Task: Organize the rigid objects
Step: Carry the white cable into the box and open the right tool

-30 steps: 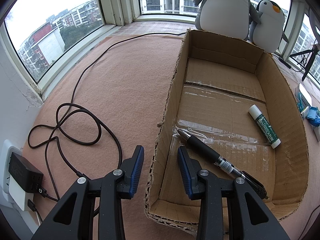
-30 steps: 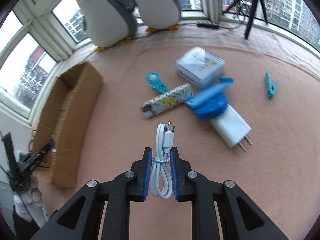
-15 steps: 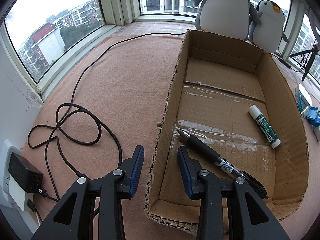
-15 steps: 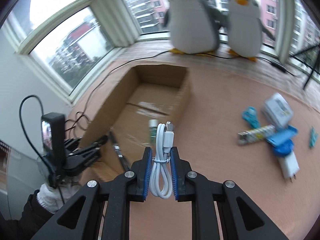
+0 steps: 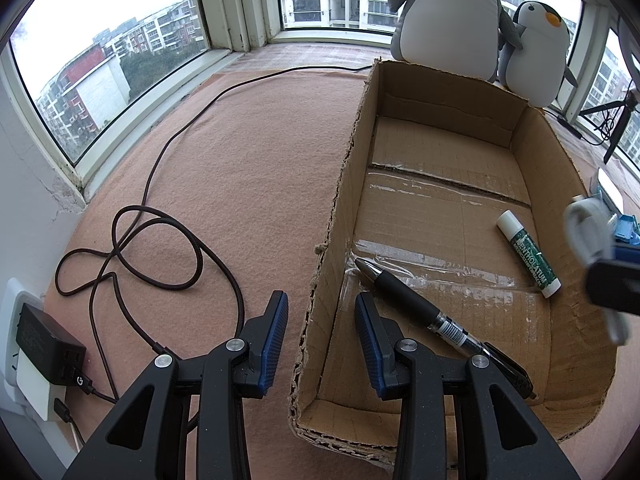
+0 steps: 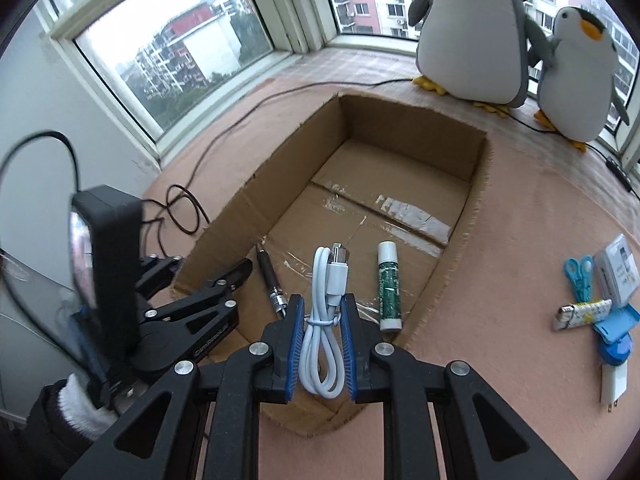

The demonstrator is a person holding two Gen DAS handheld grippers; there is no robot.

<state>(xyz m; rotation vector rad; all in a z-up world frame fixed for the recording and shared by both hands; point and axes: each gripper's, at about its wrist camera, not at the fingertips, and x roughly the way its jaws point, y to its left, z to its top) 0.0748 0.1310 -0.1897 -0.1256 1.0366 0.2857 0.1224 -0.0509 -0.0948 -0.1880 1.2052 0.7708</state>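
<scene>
Box (image 6: 456,208) contents: one pen (image 6: 271,282), one lip balm (image 6: 389,285). Right gripper (image 6: 322,322) clamps one coiled white cable (image 6: 325,320) above box. Left gripper (image 5: 322,342) spread wide, empty, straddling box's left wall. Two penguins (image 6: 472,32) behind.

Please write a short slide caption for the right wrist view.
Right gripper holds a bundled white cable over the cardboard box containing a pen and lip balm.

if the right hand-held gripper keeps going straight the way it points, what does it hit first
Probably the floor of the cardboard box, between the black pen and the lip balm tube. The right hand-held gripper holds the white cable over it; depth is unclear.
</scene>
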